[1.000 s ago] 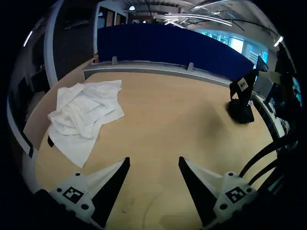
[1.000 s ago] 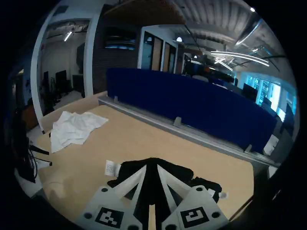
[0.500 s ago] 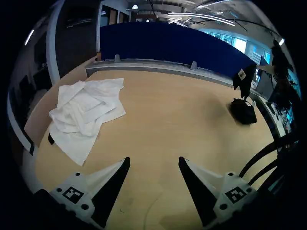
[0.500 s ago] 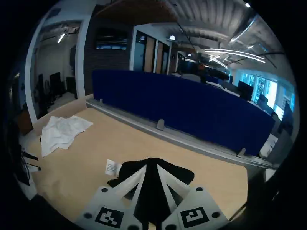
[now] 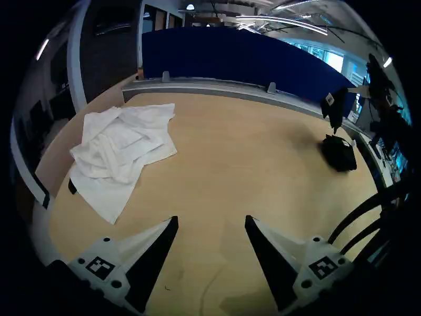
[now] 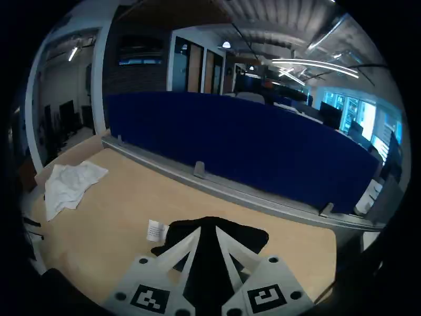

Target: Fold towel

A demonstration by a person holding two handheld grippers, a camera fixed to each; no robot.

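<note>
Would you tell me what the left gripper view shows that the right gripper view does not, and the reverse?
Left gripper view: the left gripper, jaws open above the light wooden table, a black bundle lying on it, and a dark curved chair back. Right gripper view: the right gripper up close, closed on a black cloth. Both: the crumpled white towel, the table, the long blue partition, and that black cloth with its white tag.

Open-plan office: blue desk divider (image 6: 237, 137), monitors (image 6: 337, 117), exposed ceiling ducts (image 6: 294, 21)
</note>
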